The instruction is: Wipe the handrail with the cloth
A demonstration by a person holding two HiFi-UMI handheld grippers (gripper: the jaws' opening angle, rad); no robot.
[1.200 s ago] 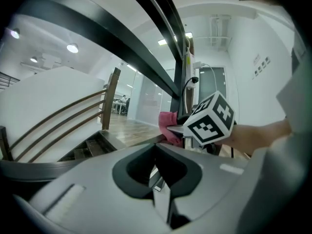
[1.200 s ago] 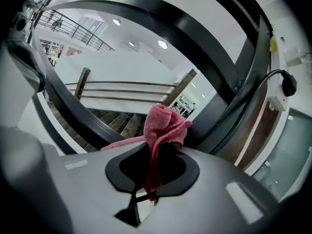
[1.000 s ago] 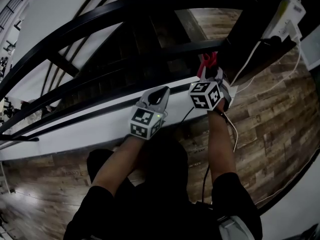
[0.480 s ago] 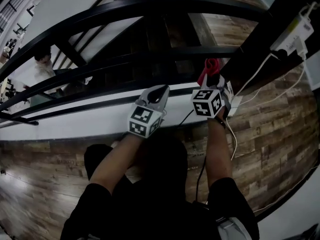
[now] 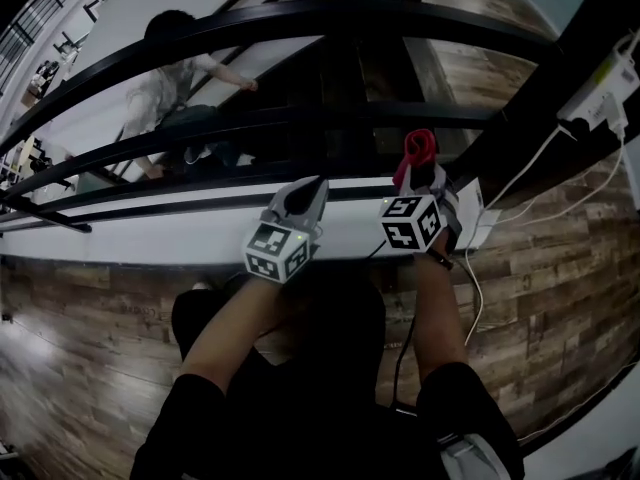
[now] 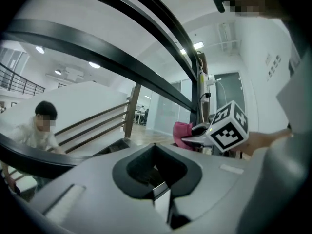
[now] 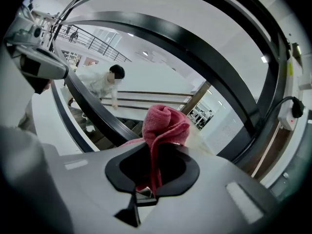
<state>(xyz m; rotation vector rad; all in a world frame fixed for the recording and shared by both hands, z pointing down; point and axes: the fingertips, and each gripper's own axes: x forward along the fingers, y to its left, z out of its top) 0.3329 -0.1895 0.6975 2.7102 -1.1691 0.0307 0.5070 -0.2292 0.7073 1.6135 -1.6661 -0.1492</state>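
Note:
The black handrail [image 5: 300, 13] arcs across the top of the head view, with lower rails beneath it. My right gripper [image 5: 421, 171] is shut on a bunched red cloth [image 5: 418, 148], held below the top rail and beside a black post [image 5: 520, 133]. In the right gripper view the cloth [image 7: 163, 126] sticks up out of the jaws of my right gripper [image 7: 151, 167], apart from the handrail [image 7: 195, 48]. My left gripper [image 5: 303, 193] is shut on nothing, to the left of the right one. The left gripper view shows the handrail [image 6: 122, 62] overhead and the cloth [image 6: 184, 130].
A person [image 5: 180, 78] is on the stairs beyond the railing, also visible as a person [image 7: 105, 84] in the right gripper view. A white power adapter [image 5: 600, 103] with trailing cables hangs at the right. Wood flooring [image 5: 560, 268] lies below.
The head view has tilted, so the rails sit lower in frame. A person has come into sight on the stairs. Both grippers kept their spacing; the right still holds the cloth.

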